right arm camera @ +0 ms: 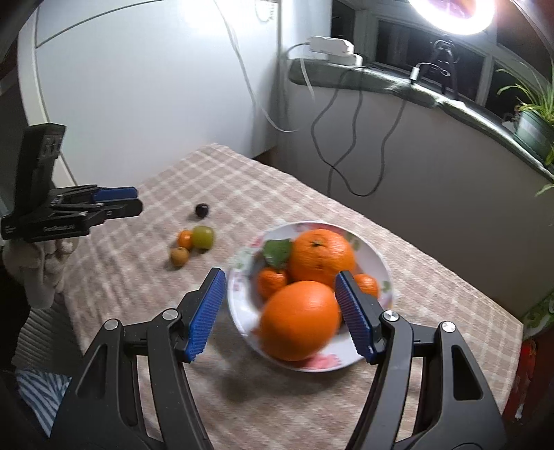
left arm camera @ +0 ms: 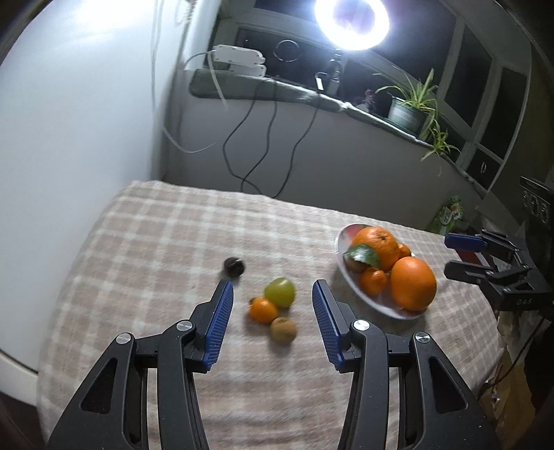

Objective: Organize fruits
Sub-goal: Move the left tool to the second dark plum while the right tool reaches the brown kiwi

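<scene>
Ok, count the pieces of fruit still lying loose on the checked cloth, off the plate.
4. A dark round fruit sits alone, farthest back. Nearer, clustered together: a green round fruit, a small orange fruit and a brown fuzzy fruit. None appears hidden.

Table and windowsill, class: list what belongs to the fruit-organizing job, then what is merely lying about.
Belongs to the job:
- plate of oranges
- green fruit
- small orange fruit
- brown fruit
- dark fruit
- left tongs, right tongs

Lying about:
- potted plant
- ring light
- power strip
- cables
</scene>
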